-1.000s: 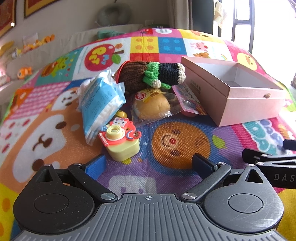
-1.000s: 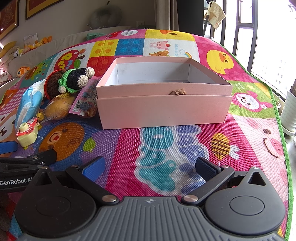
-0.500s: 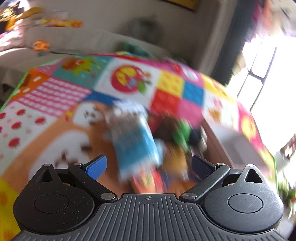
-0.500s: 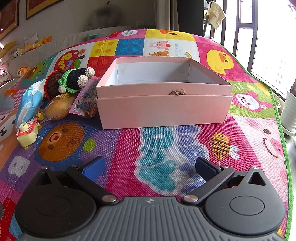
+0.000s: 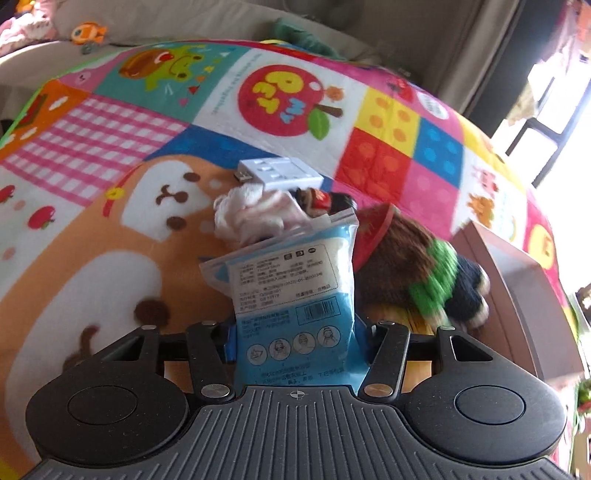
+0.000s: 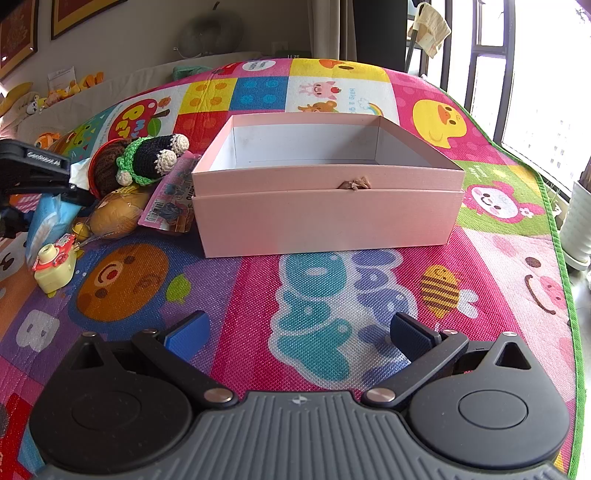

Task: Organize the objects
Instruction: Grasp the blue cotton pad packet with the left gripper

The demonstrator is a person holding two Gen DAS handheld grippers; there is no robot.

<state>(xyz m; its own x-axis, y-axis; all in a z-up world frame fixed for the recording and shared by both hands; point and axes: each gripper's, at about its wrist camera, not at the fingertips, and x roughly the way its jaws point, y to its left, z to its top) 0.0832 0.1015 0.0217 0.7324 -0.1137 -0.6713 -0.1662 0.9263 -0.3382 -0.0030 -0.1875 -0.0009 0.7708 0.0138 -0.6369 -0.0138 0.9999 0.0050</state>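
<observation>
My left gripper is shut on a blue plastic packet, its fingers pressed against both sides; it also shows in the right wrist view. Beside the packet lie a brown, green and black crocheted toy, a white cloth bundle and a white USB adapter. An open pink box stands on the play mat. My right gripper is open and empty, hovering over the mat in front of the box.
In the right wrist view a wrapped bun, a pink snack packet and a yellow toy camera lie left of the box. A grey sofa runs behind the mat. A white pot stands at the right.
My left gripper has swung forward and left to the pile and closed on the blue packet. The right gripper has not moved.
</observation>
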